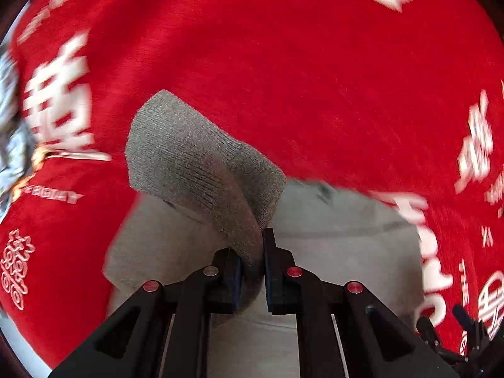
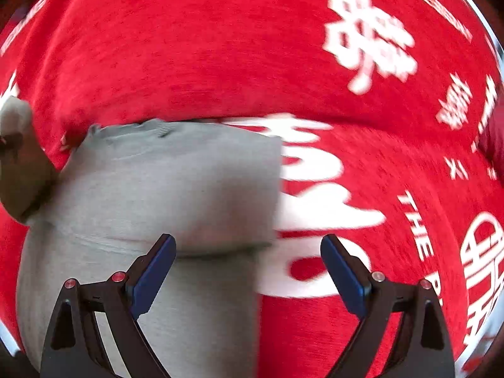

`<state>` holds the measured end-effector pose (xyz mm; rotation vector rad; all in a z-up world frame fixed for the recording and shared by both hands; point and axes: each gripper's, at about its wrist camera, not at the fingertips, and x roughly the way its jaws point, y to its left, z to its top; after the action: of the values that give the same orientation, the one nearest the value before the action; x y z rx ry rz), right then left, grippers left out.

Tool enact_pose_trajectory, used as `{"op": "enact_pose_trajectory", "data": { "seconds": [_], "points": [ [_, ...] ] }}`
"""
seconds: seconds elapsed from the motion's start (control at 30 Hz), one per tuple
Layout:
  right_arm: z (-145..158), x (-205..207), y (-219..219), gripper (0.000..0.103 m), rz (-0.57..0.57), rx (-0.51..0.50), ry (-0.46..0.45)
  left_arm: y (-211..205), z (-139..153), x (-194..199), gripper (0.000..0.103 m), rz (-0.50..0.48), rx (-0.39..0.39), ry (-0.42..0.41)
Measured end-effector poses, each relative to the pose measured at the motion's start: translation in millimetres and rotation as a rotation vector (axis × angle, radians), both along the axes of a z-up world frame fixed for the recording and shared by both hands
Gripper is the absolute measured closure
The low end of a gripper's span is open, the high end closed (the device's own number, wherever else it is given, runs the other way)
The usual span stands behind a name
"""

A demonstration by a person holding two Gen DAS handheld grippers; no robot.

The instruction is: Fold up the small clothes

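Surface: red cloth (image 2: pixel 204 47) with a soft nap, spread wide and filling nearly all of both wrist views; blurred throughout.
Print on the cloth: white Chinese characters (image 2: pixel 371 37) large and small, plus Latin lettering; only "THE" readable beside the right wrist, the rest smeared.
Room: barely seen; a pale strip at the cloth's edge low in the left wrist view, and a patterned blue-white patch (image 1: pixel 8 119) at the far left rim, too blurred to name.
Garment: grey knit top (image 2: pixel 163 182), lying flat on the red cloth, partly folded, one edge running straight down beside the white print.
Cuff: ribbed grey sleeve end (image 1: pixel 189 157), lifted clear of the flat part and draped forward over the cloth.
Left gripper (image 1: pixel 253 271): clamped tight on the ribbed sleeve end, fabric bunched between the blue pads.
Right gripper (image 2: pixel 249 271): jaws wide apart, holding nothing, over the garment's right edge; left finger over grey knit, right finger over red cloth.
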<state>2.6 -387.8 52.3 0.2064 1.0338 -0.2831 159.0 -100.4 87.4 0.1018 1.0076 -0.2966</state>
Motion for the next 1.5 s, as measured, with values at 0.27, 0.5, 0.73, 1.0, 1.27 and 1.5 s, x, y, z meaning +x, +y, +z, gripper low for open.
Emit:
{"op": "enact_pose_trajectory", "data": {
  "seconds": [0.27, 0.5, 0.73, 1.0, 1.27, 1.5],
  "points": [
    [-19.7, -32.0, -45.5, 0.008, -0.063, 0.090, -0.004, -102.2, -73.2, -29.3, 0.091, -0.075, 0.142, 0.097],
    [-33.2, -50.9, -67.8, 0.008, -0.084, 0.157, -0.019, -106.0, -72.2, -54.8, 0.038, -0.184, 0.147, 0.061],
    [-21.2, -50.2, -77.6, 0.008, -0.104, 0.216, -0.080, -40.1, -37.2, -87.0, 0.038, -0.246, 0.047, -0.006],
    [-6.8, 29.9, -19.9, 0.009, 0.051, 0.178, -0.090, 67.1, -51.0, -4.3, 0.038, 0.135, 0.019, 0.052],
    [-33.7, 92.5, 18.1, 0.011, 0.118, 0.084, 0.096, 76.6, -80.5, 4.3, 0.038, 0.093, 0.069, 0.124],
    [-12.0, 10.3, 44.0, 0.015, 0.276, -0.209, 0.238, 85.6, -62.9, -42.2, 0.038, -0.058, 0.036, 0.083]
  ]
}}
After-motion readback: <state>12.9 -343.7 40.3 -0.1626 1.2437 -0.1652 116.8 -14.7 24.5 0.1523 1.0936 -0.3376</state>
